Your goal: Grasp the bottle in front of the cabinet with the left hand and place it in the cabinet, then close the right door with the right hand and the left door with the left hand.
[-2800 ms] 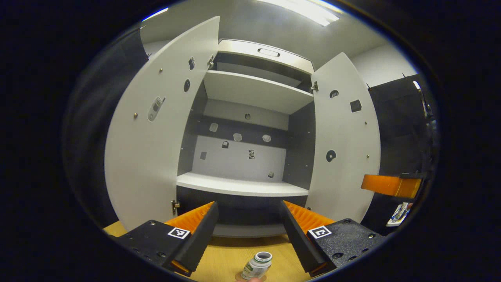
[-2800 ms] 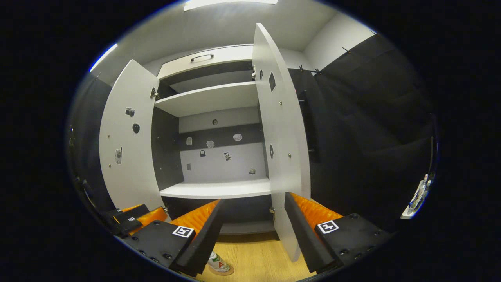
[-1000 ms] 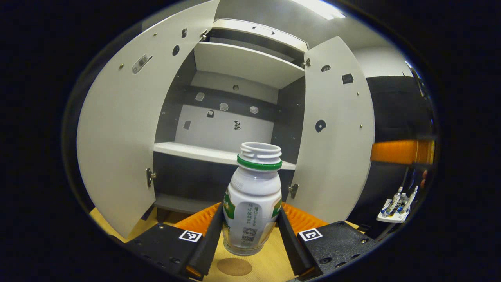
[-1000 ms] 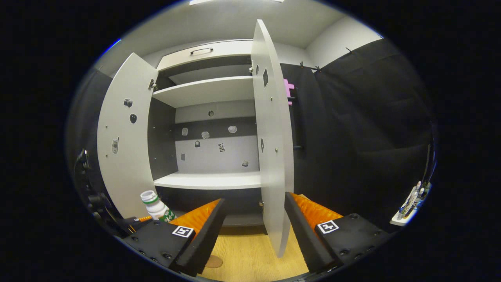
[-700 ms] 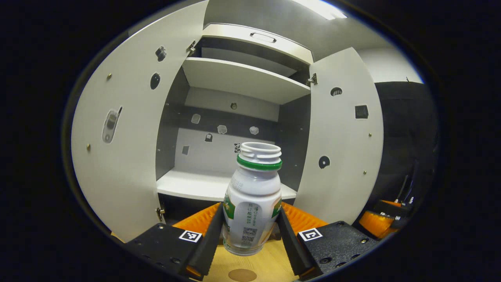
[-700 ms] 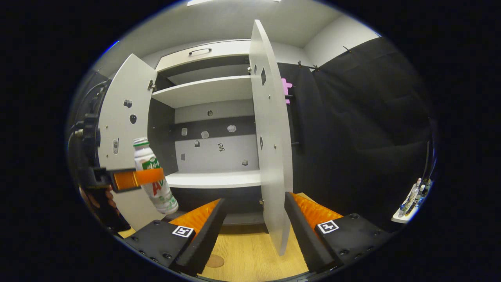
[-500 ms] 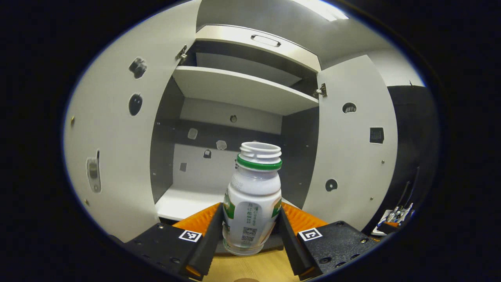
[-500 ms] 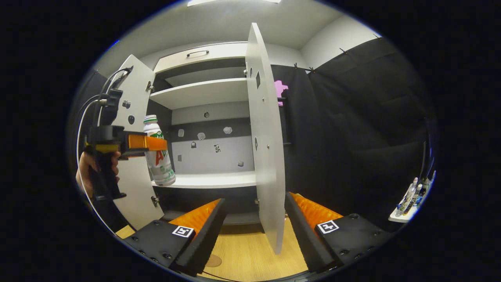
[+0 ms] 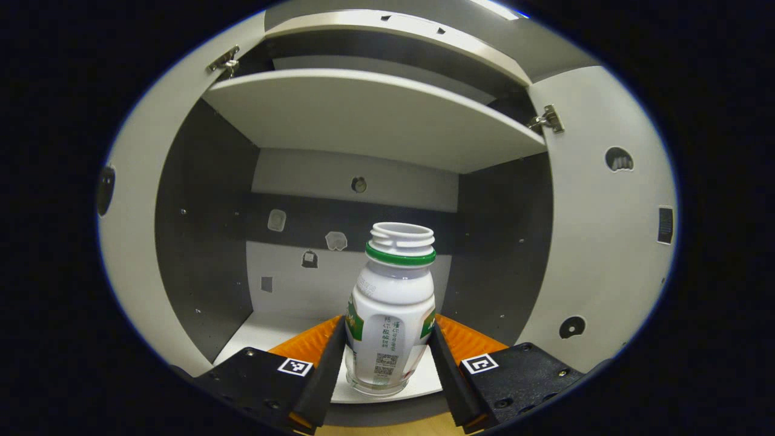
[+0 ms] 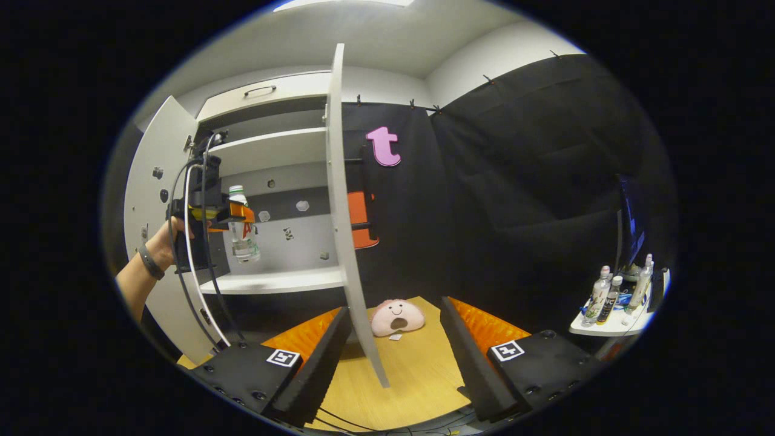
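2 fingers of left gripper (image 9: 387, 375) clamp bottle (image 9: 390, 315) | above cabinet shelf (image 9: 266, 330) | right gripper (image 10: 393, 363) spread, unloaded

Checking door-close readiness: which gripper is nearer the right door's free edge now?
Right. The right gripper sits just below the right door, whose lower edge hangs between its open fingers. The left gripper is farther off, inside the cabinet opening, shut on the bottle.

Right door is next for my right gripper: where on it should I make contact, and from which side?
Go for the free vertical edge of the right door, probably around mid-height. It stands open, edge-on to the right gripper, whose fingers are apart on either side of that thin panel. No handle is visible, so come in from the outer face, beside the black cloth, and push it toward the cabinet.
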`<state>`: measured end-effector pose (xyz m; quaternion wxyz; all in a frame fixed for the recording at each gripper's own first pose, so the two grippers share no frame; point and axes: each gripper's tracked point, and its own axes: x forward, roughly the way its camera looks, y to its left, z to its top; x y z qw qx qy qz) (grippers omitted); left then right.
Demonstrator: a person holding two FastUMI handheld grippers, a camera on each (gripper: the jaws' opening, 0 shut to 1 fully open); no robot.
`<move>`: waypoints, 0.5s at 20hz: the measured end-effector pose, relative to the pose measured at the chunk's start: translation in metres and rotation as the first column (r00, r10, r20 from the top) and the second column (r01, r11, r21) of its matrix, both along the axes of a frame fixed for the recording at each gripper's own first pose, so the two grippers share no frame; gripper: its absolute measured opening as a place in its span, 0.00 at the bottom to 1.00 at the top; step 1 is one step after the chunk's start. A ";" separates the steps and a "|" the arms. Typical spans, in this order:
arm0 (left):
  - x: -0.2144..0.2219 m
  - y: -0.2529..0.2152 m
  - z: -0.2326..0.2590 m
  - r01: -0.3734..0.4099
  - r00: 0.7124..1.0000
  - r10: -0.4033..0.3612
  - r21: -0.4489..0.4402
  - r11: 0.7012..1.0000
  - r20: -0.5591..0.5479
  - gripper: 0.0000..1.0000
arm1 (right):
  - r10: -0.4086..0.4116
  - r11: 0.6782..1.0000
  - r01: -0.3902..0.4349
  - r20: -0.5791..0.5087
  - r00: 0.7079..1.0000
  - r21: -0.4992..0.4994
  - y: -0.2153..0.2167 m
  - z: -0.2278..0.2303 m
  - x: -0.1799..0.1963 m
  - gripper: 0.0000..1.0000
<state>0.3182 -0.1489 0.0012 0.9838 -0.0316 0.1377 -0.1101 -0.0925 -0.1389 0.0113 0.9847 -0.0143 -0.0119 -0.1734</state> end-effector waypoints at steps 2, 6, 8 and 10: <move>0.027 0.005 -0.025 -0.042 0.999 0.042 0.004 0.999 -0.035 0.75 | -0.051 0.999 0.051 0.012 0.999 -0.008 -0.017 0.003 -0.012 0.98; 0.062 0.012 -0.066 -0.092 0.992 0.093 0.019 0.996 -0.081 0.75 | -0.159 0.987 0.159 0.024 0.987 -0.014 -0.050 0.009 -0.035 0.98; 0.069 0.006 -0.077 -0.085 0.991 0.087 0.023 0.996 -0.098 0.75 | -0.201 0.979 0.202 0.019 0.979 -0.015 -0.062 0.007 -0.040 0.98; 0.074 0.000 -0.092 -0.071 0.988 0.076 0.041 0.997 -0.136 0.75 | -0.227 0.974 0.227 0.024 0.974 -0.020 -0.067 0.011 -0.044 0.98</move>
